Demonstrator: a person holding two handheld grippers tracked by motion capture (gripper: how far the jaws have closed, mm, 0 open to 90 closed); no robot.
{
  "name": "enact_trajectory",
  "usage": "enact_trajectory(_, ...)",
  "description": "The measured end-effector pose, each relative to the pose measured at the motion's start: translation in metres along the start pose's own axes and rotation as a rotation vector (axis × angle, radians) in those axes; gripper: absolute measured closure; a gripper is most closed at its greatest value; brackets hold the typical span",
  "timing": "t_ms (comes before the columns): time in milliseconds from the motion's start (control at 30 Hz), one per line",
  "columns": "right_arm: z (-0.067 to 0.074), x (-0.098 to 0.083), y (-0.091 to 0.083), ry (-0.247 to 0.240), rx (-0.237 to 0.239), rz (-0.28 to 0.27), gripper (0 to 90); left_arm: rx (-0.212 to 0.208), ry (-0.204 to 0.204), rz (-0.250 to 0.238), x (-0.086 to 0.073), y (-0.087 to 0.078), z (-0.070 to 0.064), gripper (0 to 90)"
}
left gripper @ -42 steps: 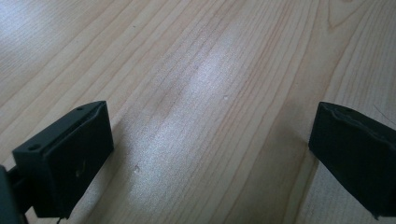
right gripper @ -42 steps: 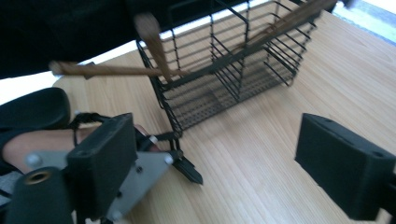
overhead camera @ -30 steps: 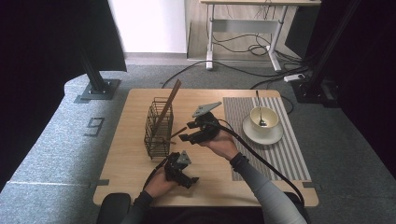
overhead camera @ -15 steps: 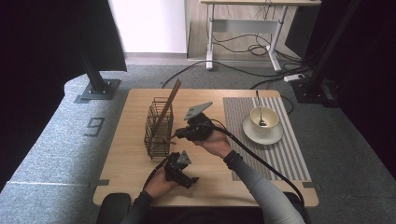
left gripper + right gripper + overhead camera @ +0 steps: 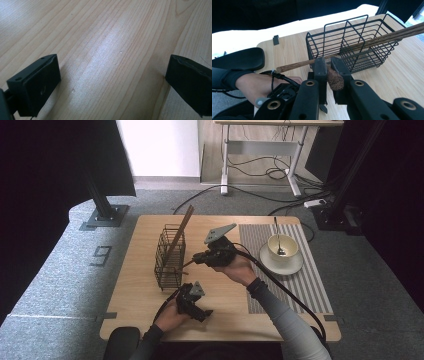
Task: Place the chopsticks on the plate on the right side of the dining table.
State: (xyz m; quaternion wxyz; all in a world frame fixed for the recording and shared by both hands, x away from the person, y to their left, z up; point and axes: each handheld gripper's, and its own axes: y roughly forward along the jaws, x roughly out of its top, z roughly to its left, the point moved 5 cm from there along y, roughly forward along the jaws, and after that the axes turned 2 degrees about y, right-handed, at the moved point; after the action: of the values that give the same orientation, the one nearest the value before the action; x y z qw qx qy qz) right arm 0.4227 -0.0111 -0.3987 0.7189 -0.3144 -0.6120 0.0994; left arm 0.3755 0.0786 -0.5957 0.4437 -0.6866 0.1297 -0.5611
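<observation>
Right gripper view: right gripper (image 5: 329, 72) pinching one chopstick (image 5: 334, 78) beside wire basket (image 5: 352, 37), another already in; left gripper (image 5: 112, 82) spread, idle.

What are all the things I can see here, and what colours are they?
Table: one, light wood, middle of the room.
Wire basket: one, black, left part of the table.
Sticks: two, brown, leaning through the basket.
Mat: one, grey striped, right side of the table.
Saucer: one, cream, on the mat.
Cup: one, cream, on the saucer.
Spoon: one, silver, in the cup.
Left gripper: black, open, over bare table.
Right gripper: black, shut on a stick.
</observation>
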Motion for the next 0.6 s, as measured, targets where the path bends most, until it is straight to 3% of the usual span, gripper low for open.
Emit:
enact_trajectory(400, -0.004, 0.005, -0.023, 0.02, 0.006, -0.016, 83.0, 0.001, 0.0, -0.002, 0.0, 0.0, 0.0, 0.0)
enact_trajectory(600, -0.007, 0.01, -0.043, 0.028, -0.004, -0.042, 83.0, 0.001, -0.002, -0.004, 0.0, 0.0, 0.0, 0.0)
